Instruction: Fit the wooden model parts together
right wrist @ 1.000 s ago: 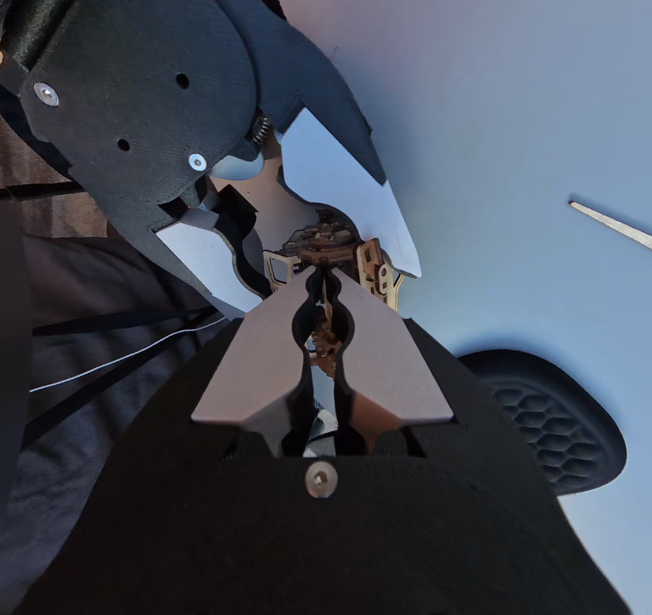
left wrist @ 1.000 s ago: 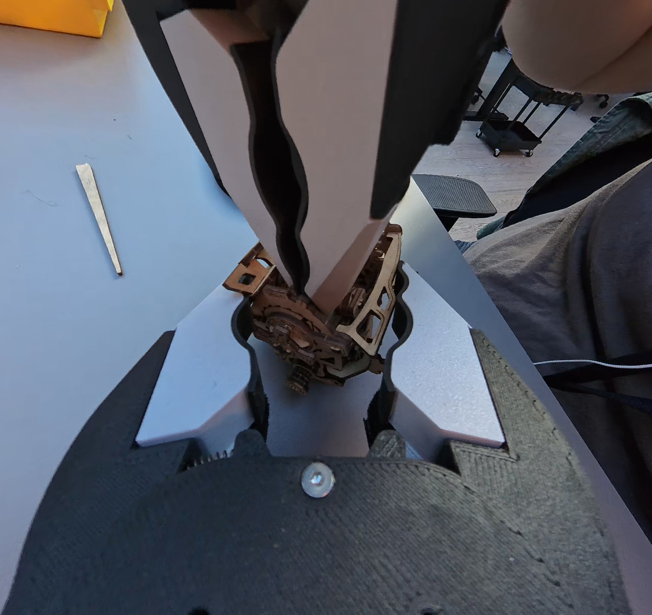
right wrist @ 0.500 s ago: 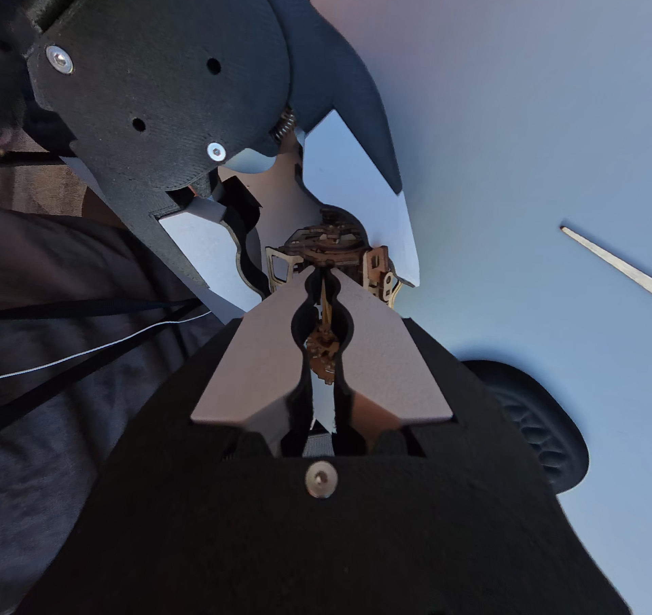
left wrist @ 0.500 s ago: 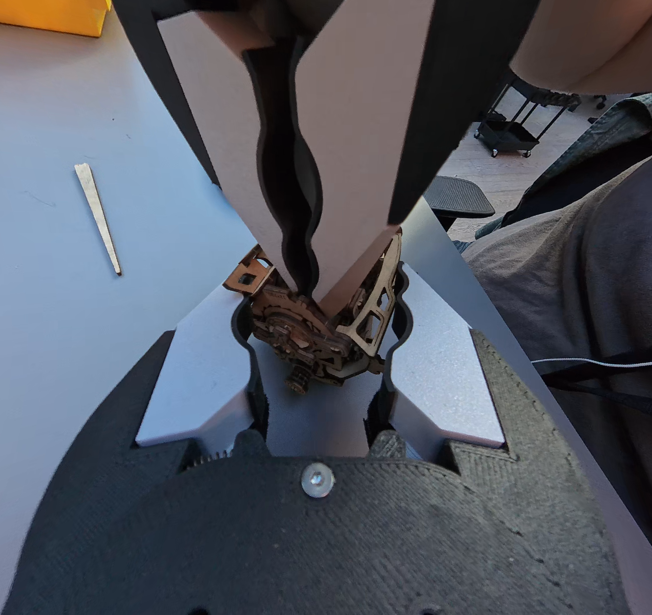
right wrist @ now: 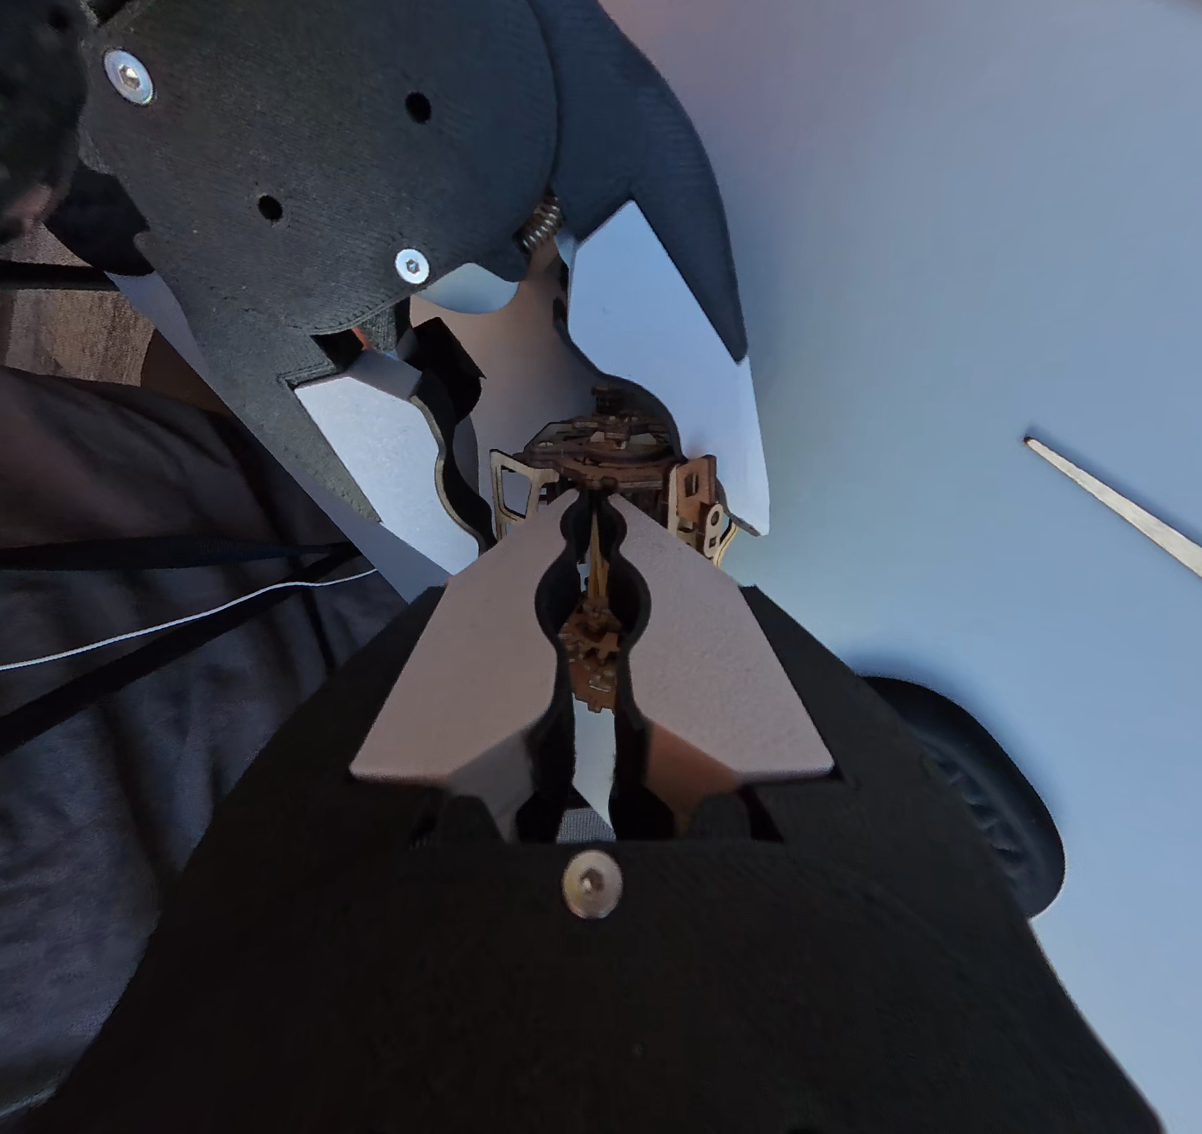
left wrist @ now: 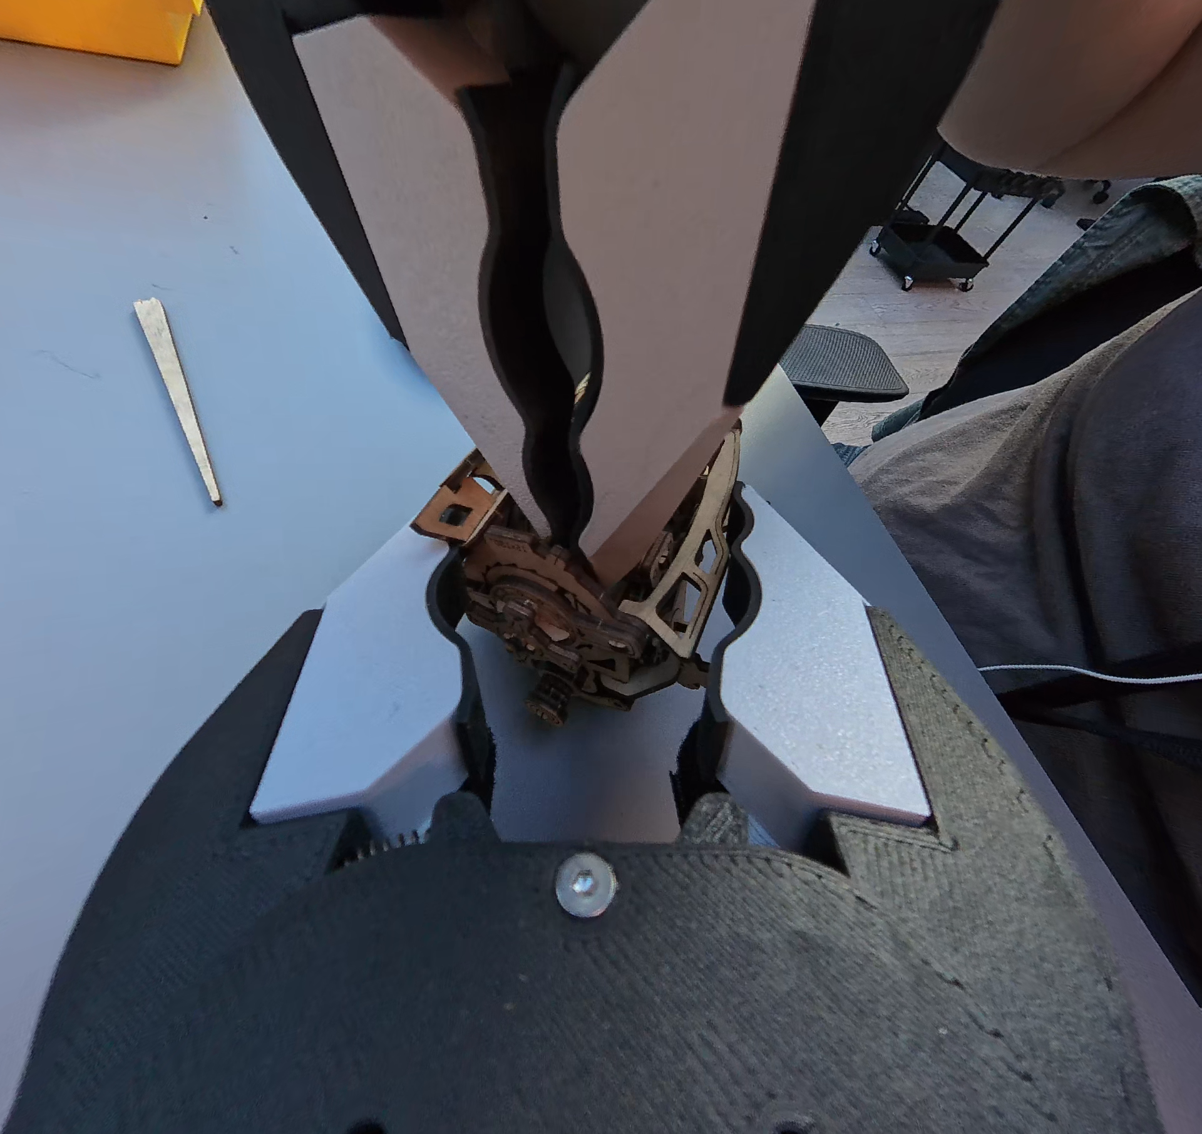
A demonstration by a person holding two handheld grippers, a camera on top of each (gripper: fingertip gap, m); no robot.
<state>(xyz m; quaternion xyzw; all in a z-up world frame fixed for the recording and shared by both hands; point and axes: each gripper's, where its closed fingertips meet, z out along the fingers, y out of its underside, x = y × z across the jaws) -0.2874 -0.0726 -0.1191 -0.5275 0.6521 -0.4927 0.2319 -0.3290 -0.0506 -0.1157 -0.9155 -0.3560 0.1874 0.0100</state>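
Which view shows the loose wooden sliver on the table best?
The left wrist view: the whole wooden sliver lies clear on the table. The right wrist view shows it cut off at the picture's edge.

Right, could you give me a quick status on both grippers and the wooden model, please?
Left gripper clamps the wooden gear model. Right gripper shut on a thin wooden piece at the model's top. Wooden stick lies clear on the table.

Laser-cut wooden model (left wrist: 585, 608), matt; rough black printed-plastic gripper body (left wrist: 585, 985); smooth matt table (left wrist: 130, 582).
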